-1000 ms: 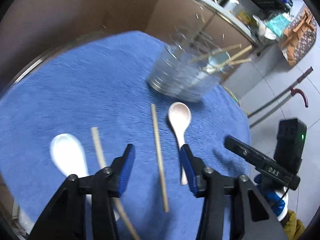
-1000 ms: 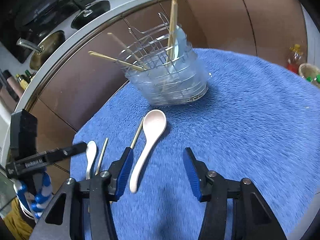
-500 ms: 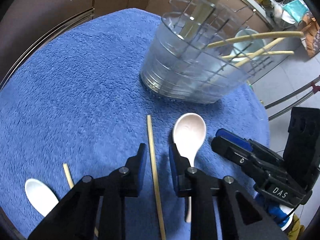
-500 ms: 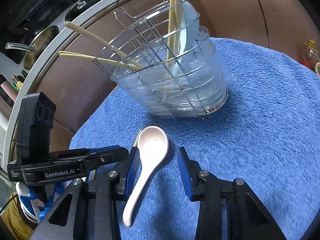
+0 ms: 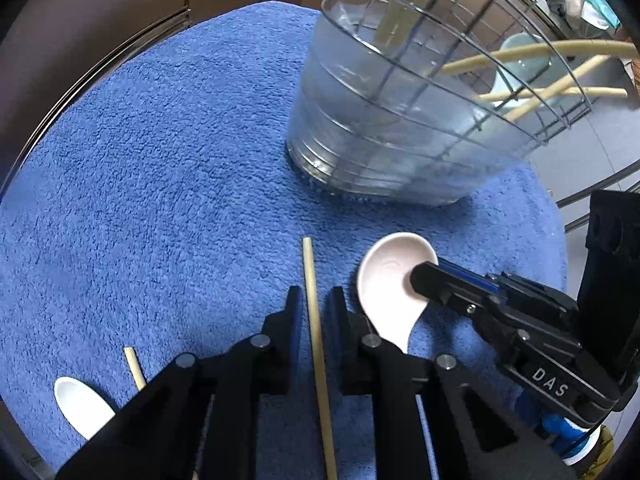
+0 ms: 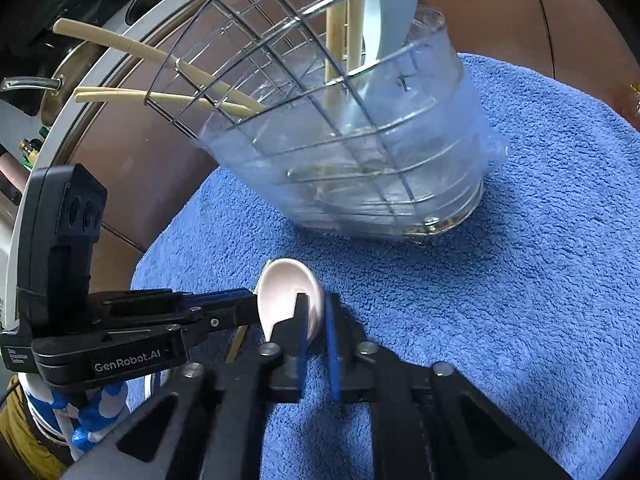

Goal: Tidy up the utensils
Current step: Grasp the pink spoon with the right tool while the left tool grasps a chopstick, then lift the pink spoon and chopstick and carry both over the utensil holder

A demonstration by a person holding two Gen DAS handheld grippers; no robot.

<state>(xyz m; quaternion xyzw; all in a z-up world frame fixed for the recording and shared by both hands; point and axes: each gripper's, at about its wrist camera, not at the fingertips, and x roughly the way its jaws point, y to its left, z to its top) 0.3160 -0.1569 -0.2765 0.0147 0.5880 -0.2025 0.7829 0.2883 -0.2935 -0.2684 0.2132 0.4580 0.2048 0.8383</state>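
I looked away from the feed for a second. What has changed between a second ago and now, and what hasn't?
Both grippers moved forward toward the utensil holder and came down onto the towel. The left gripper narrowed around the chopstick; contact is unclear. The right gripper narrowed onto the bowl rim of the pink spoon. The white spoon, the second chopstick and the holder's contents stayed put.

On the towel (image 5: pixel 160 160), the utensil holder (image 5: pixel 380 140) stands ahead of me with chopsticks (image 5: pixel 532 56) leaning in it. A chopstick (image 5: pixel 314 320) lies between my left fingers (image 5: pixel 294 320); the spoon (image 5: pixel 390 288) lies just to its right, between my right fingers (image 6: pixel 302 332). Another spoon (image 5: pixel 80 404) and chopstick (image 5: pixel 134 366) lie far left.
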